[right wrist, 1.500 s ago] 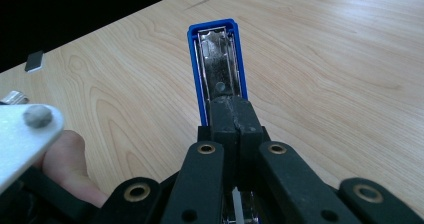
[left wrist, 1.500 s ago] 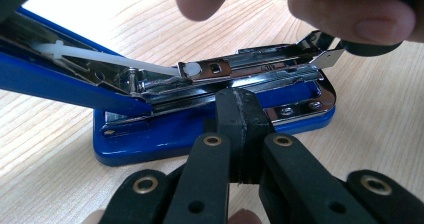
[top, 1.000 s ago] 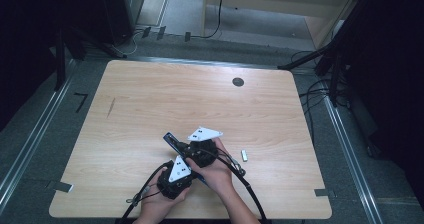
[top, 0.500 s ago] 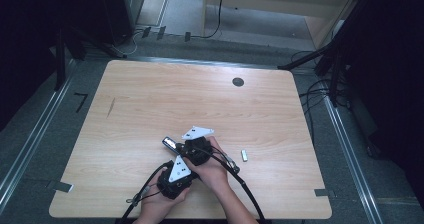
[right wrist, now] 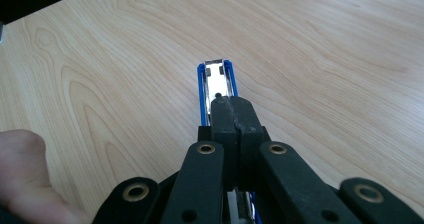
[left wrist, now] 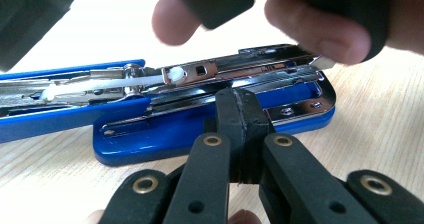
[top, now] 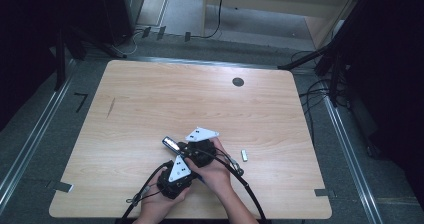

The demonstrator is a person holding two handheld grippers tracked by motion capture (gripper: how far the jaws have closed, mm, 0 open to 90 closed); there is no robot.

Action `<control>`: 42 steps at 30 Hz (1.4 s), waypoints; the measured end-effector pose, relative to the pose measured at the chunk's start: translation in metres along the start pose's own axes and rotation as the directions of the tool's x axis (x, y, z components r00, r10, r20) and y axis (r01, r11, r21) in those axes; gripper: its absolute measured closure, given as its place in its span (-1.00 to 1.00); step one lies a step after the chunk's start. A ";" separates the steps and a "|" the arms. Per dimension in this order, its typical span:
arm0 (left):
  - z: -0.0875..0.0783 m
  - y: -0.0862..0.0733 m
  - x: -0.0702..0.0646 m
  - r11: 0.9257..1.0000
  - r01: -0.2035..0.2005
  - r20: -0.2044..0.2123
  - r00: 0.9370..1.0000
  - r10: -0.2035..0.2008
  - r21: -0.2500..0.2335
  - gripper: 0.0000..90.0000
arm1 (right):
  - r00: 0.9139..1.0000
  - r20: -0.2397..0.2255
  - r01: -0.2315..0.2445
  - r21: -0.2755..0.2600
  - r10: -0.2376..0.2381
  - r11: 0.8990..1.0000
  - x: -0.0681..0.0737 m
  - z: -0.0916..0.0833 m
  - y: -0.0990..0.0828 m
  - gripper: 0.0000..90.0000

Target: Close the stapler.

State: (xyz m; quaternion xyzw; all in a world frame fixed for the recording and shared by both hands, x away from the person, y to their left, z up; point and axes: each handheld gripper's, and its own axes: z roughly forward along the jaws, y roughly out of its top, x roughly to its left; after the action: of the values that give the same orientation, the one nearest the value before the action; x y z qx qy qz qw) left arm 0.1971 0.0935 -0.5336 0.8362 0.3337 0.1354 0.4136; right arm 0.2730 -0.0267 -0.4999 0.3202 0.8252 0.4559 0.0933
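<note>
The work in hand is judged to be the loading of a stapler: the blue stapler (left wrist: 165, 134) lies opened on the wooden counter (top: 165, 99), near the front edge and a little left of centre, with its chrome magazine exposed. The step in hand appears to be steadying the opened unit before staples go in. In the left gripper view, the left gripper (left wrist: 243, 109) has its jaws together, pad against pad, with nothing between them. The tips stand just in front of the near side of the stapler's base; whether they touch it cannot be told. Beyond the magazine, fingers (left wrist: 320, 29) of the person's other hand hang over the far side of the stapler. In the right gripper view, the right gripper (right wrist: 234, 115) likewise has its jaws together and empty. They lie along a blue and chrome arm of the stapler, which runs out beyond the tips towards the far side of the counter; contact cannot be confirmed. To the right, well apart from both grippers, a small strip that looks like staples (top: 244, 155) lies on the counter. The next move probably calls for the right jaws to part, travel right to the strip, close on its long sides and bring it back in line with the magazine, while the left jaws brace the base against sliding.
</note>
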 end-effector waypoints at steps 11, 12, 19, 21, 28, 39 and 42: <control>0.000 0.000 0.000 1.000 -0.001 0.002 1.000 0.001 -0.001 1.00 | 0.999 0.038 -0.033 -0.067 0.035 0.997 -0.017 -0.035 -0.006 1.00; 0.000 0.000 0.000 1.000 -0.001 0.002 1.000 0.001 -0.001 1.00 | 0.998 0.050 -0.038 -0.073 0.041 0.997 -0.021 -0.040 -0.007 1.00; 0.000 0.000 0.000 1.000 -0.003 0.000 1.000 0.003 0.000 1.00 | 0.991 0.101 -0.078 -0.105 0.088 0.991 -0.043 -0.063 -0.018 1.00; 0.000 0.000 0.000 1.000 -0.003 0.000 1.000 0.003 0.000 1.00 | 0.988 0.113 -0.090 -0.109 0.102 0.990 -0.048 -0.068 -0.023 1.00; 0.000 0.000 0.000 1.000 0.000 0.002 1.000 0.000 0.000 1.00 | 0.980 0.153 -0.111 -0.106 0.127 0.988 -0.063 -0.082 -0.037 1.00; 0.000 0.000 0.000 1.000 0.002 0.003 1.000 -0.002 0.001 1.00 | 0.965 0.215 -0.137 -0.085 0.152 0.987 -0.080 -0.099 -0.060 1.00; 0.000 0.000 0.000 1.000 0.002 0.004 1.000 -0.002 0.000 1.00 | 0.961 0.225 -0.145 -0.076 0.159 0.986 -0.082 -0.102 -0.068 1.00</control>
State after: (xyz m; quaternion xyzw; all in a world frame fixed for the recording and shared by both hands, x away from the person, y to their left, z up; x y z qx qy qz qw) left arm 0.1972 0.0936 -0.5336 0.8361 0.3338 0.1332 0.4144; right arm 0.2616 -0.1736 -0.5085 0.4306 0.7679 0.4455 0.1626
